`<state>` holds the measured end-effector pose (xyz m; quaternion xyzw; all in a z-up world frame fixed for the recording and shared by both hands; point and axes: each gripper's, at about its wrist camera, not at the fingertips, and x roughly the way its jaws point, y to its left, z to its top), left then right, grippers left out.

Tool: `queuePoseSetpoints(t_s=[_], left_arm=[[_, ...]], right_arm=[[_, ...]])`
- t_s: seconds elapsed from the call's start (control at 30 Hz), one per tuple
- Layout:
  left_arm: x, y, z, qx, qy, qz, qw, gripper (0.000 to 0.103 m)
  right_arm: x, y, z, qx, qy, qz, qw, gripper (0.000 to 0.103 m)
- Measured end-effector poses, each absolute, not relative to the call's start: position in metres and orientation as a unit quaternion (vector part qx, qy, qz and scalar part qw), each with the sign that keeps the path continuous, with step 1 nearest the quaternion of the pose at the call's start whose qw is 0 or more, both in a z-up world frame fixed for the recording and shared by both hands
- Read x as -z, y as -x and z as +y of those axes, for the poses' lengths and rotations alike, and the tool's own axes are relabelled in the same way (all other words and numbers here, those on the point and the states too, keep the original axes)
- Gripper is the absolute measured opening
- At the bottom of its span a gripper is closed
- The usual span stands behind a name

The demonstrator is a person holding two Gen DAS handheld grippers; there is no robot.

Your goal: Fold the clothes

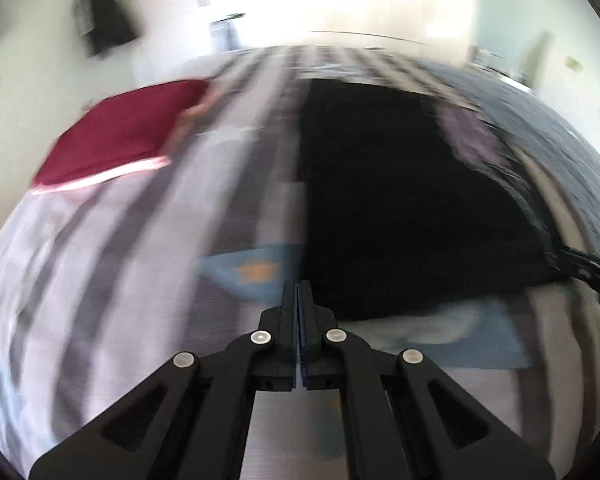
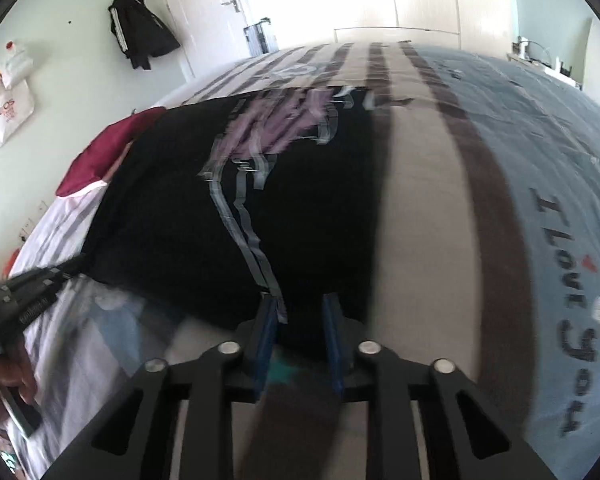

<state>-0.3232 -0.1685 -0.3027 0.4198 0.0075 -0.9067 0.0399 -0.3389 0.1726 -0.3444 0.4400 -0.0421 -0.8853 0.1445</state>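
Observation:
A black T-shirt (image 1: 400,200) with a pale purple and grey print (image 2: 268,132) lies spread flat on the striped bedcover (image 2: 420,208). My left gripper (image 1: 299,286) is shut, its tips at the shirt's near left corner; I cannot tell whether cloth is pinched between them. It also shows at the left edge of the right wrist view, left gripper (image 2: 76,264) touching that corner. My right gripper (image 2: 300,312) stands open with its blue pads (image 2: 332,320) apart, and the shirt's near hem lies between them. Both views are blurred.
A dark red garment (image 1: 120,136) lies on the bed's far left side. A black jacket (image 2: 140,36) and a white bag (image 2: 8,112) hang on the wall. The blue-grey part of the cover with lettering (image 2: 572,320) spreads to the right. A hand (image 2: 4,376) shows low left.

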Motion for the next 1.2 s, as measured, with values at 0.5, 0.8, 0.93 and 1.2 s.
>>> queuePoseSetpoints(t_s=[0.5, 0.8, 0.93, 1.2], left_arm=[[0.230, 0.439, -0.116, 0.939, -0.339, 0.021, -0.050, 0.002], [0.276, 0.539, -0.098, 0.919, -0.389, -0.020, -0.063, 0.002], [0.278, 0.537, -0.122, 0.920, -0.381, 0.021, -0.089, 0.002], [0.285, 0.546, -0.173, 0.914, -0.398, 0.080, -0.006, 0.002]], right_arm=[[0.284, 0.426, 0.173, 0.911, -0.388, -0.074, 0.120, 0.030], [0.307, 0.538, 0.136, 0.910, -0.383, -0.065, 0.143, 0.031], [0.335, 0.550, 0.138, 0.902, -0.403, -0.061, 0.143, 0.029], [0.324, 0.552, 0.174, 0.911, -0.387, -0.095, 0.109, 0.030]])
